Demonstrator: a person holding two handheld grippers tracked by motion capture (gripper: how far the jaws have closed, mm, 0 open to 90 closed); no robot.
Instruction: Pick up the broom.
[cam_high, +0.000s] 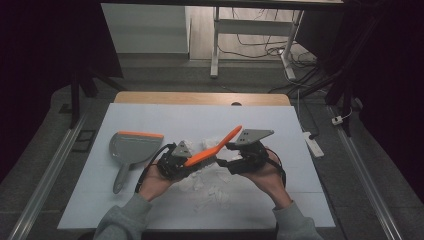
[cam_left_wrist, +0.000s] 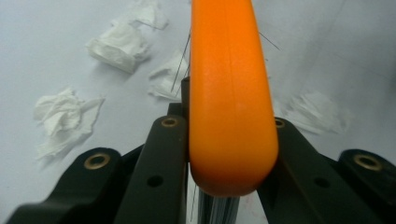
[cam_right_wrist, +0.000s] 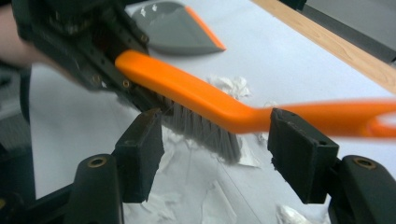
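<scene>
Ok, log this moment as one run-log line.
left gripper: shut on orange brush | right gripper: open, off brush | dustpan: flat on table, left | paper scraps: unswept

Items counted on table sheet: one orange-handled brush. One grey dustpan with orange edge. Two hand-held grippers: left gripper, right gripper. Crumpled white paper scraps: several noted, at least six; exact number cannot be told.
</scene>
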